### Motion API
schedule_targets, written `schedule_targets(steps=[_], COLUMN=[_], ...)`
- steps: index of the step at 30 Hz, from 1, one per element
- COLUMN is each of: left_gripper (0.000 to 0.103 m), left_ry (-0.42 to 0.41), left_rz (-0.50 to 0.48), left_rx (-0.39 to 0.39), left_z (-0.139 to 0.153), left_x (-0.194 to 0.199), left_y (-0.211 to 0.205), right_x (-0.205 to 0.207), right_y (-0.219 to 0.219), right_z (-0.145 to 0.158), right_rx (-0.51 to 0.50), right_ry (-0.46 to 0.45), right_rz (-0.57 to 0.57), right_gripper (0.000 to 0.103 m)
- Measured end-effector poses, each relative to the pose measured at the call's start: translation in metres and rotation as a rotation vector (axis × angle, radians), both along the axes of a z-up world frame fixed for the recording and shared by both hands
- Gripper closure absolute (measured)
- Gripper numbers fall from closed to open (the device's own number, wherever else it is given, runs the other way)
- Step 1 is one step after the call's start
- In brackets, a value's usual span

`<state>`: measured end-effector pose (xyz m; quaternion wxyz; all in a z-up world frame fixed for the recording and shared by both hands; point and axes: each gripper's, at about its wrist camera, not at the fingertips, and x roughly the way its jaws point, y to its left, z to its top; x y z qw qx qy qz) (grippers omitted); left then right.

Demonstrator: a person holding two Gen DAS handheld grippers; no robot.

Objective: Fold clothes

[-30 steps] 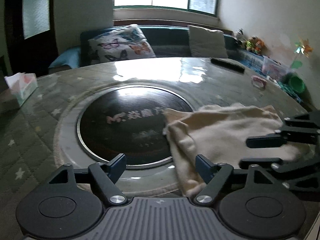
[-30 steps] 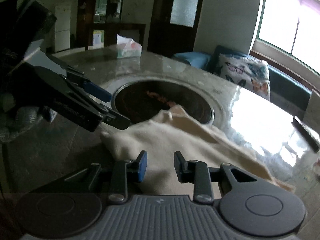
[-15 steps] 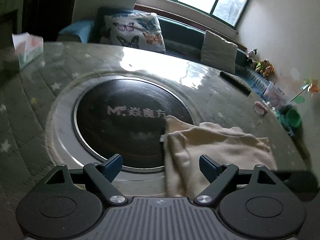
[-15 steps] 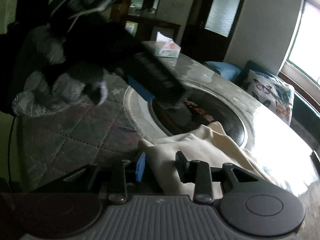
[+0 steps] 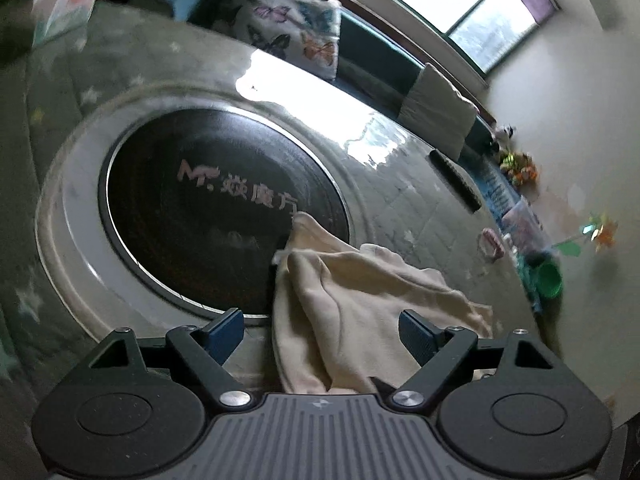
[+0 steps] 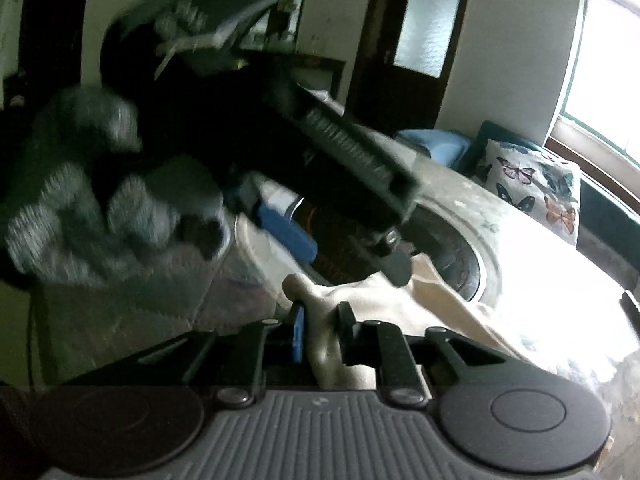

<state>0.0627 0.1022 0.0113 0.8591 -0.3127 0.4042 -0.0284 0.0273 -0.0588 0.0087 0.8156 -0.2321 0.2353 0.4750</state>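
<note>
Right gripper point(image 6: 320, 330) angled downward toward the table point(image 5: 404, 204); jaws closing, narrow gap, a bunched ridge of the cream garment point(image 6: 404, 312) standing between the pads, which appear to touch it on both sides. Left gripper point(image 5: 322, 330) also pitched down, view rolled so the room tilts; jaws spread wide, nothing gripped. Garment's near part lies between and below its fingers, no contact visible.

Cream garment crumpled on the round table, near edge of table, one corner lapping onto the dark round inset plate point(image 5: 208, 208) at table centre.

From the right wrist view: left gripper point(image 6: 348, 248) hangs above the garment's far side, blurred, one blue pad showing. Gloved hand point(image 6: 92, 184), grey knit, wrapped around its handle, upper left of view.

Tissue box point(image 5: 60, 4) at table's far edge. Butterfly cushion point(image 5: 288, 28) on the sofa beyond.
</note>
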Motion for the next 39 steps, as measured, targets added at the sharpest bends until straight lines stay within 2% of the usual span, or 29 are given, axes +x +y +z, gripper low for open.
schedule_targets(steps=[6, 9, 11, 13, 15, 16, 19, 25, 30, 36, 39], left_gripper=[0.018, 0.025, 0.035, 0.058, 0.069, 0.074, 0.081, 0.082, 0.082, 0.082, 0.082], left_ry=[0.042, 0.048, 0.05, 0.054, 0.057, 0.059, 0.052, 0.063, 0.064, 0.066, 0.069], left_rz=[0.038, 0.033, 0.029, 0.023, 0.025, 0.028, 0.031, 0.038, 0.036, 0.033, 0.032], left_rx=[-0.13, -0.174, -0.194, -0.215, -0.228, -0.228, -0.224, -0.208, -0.204, -0.185, -0.179], left_z=[-0.008, -0.01, -0.011, -0.014, -0.016, -0.018, -0.021, -0.027, -0.029, -0.03, -0.03], left_x=[0.003, 0.007, 0.008, 0.009, 0.01, 0.01, 0.009, 0.009, 0.007, 0.006, 0.006], left_y=[0.0, -0.001, -0.003, -0.004, -0.003, -0.003, -0.002, -0.001, -0.001, -0.001, -0.002], right_x=[0.004, 0.002, 0.002, 0.002, 0.002, 0.002, 0.002, 0.006, 0.035, 0.074, 0.083], right_y=[-0.022, -0.029, -0.031, -0.032, -0.033, -0.033, -0.036, -0.059, -0.095, -0.138, -0.16], right_z=[0.015, 0.017, 0.017, 0.017, 0.017, 0.017, 0.016, 0.015, 0.011, -0.009, -0.017], right_rx=[0.081, 0.093, 0.097, 0.1, 0.102, 0.103, 0.108, 0.137, 0.153, 0.132, 0.156], right_ry=[0.042, 0.047, 0.049, 0.054, 0.057, 0.058, 0.073, 0.125, 0.143, 0.164, 0.182], right_rz=[-0.026, -0.027, -0.026, -0.025, -0.023, -0.022, -0.034, -0.101, -0.275, -0.515, -0.574], right_gripper=[0.088, 0.088, 0.088, 0.088, 0.088, 0.088, 0.087, 0.087, 0.087, 0.087, 0.088])
